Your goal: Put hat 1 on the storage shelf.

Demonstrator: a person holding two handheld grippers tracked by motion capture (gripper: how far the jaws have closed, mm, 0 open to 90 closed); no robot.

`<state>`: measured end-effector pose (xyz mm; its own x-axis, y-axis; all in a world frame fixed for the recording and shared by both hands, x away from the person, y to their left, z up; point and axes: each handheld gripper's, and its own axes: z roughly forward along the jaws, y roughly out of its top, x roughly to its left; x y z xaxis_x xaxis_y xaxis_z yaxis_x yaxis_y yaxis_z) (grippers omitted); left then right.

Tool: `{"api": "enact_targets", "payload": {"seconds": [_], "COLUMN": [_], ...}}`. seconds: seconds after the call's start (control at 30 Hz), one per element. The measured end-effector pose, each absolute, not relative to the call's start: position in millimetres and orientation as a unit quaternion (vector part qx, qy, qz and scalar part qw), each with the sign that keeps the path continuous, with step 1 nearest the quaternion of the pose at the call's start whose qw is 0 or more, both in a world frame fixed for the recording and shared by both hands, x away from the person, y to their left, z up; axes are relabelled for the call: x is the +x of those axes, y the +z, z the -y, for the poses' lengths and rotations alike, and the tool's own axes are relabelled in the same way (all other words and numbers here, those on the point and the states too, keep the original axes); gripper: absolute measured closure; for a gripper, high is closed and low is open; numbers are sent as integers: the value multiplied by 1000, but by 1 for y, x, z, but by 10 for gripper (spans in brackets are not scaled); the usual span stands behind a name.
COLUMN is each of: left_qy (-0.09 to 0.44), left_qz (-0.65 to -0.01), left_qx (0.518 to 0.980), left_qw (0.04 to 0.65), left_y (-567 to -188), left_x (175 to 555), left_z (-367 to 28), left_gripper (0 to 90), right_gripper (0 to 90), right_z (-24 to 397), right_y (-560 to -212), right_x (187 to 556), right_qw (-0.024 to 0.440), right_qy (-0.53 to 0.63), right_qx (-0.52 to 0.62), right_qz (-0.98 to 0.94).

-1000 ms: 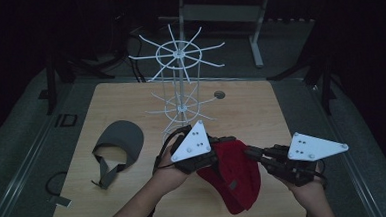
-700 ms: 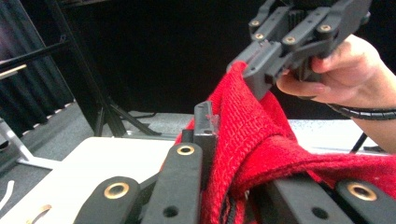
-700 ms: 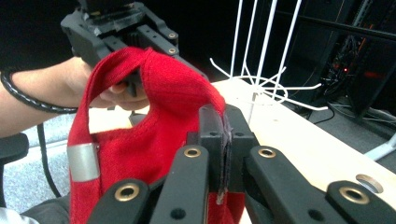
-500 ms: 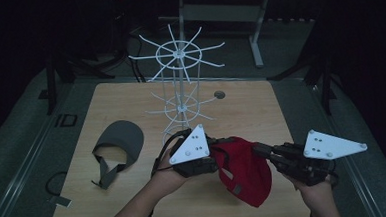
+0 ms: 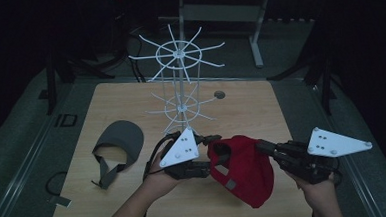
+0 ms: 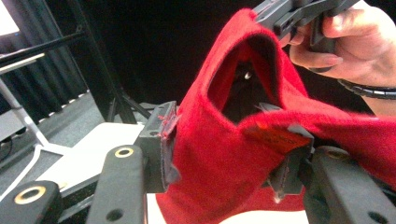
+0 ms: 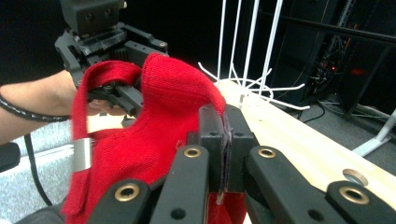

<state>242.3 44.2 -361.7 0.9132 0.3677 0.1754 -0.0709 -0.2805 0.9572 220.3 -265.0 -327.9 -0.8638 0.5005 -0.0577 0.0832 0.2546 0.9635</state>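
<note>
A red cap [image 5: 244, 171] hangs above the wooden table [image 5: 261, 110] between my two grippers. My right gripper [image 5: 261, 146] is shut on the cap's right edge; in the right gripper view its jaws [image 7: 224, 135] pinch the red fabric [image 7: 159, 121]. My left gripper [image 5: 207, 155] is at the cap's left side, by the back strap. Its jaws have just been opening. In the left gripper view they [image 6: 226, 149] stand apart with the cap [image 6: 210, 177] loosely between them. A hand holds the right gripper [image 6: 280, 14] at the top of that view.
A white wire rack [image 5: 179, 84] with spoke arms stands just behind the left gripper. A grey cap [image 5: 117, 142] lies on the table's left part. A small round hole [image 5: 219, 94] is in the tabletop behind the rack. Dark stands surround the table.
The left gripper's jaws have spread apart around the cap. The right gripper has shifted a little to the right with the cap, which now hangs more stretched between them.
</note>
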Motion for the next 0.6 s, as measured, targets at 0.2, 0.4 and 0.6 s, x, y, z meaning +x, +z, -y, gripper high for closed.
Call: {"api": "enact_targets", "payload": {"seconds": [0.2, 0.4, 0.6], "left_qy": [195, 199, 207], "left_qz": [-119, -144, -158], "left_qx": [769, 762, 758], "left_qw": [597, 600, 598], "left_y": [-365, -374, -385], "left_x": [243, 244, 237], "left_z": [-57, -67, -72], "left_gripper": [516, 518, 518], "right_gripper": [888, 888, 888], "right_z": [271, 282, 291], "right_y": [-322, -312, -303], "right_x": [221, 223, 229], "right_qw": [184, 200, 218], "right_qy": [593, 598, 600], "right_qx": [204, 222, 242], "right_qz": [-757, -744, -731]}}
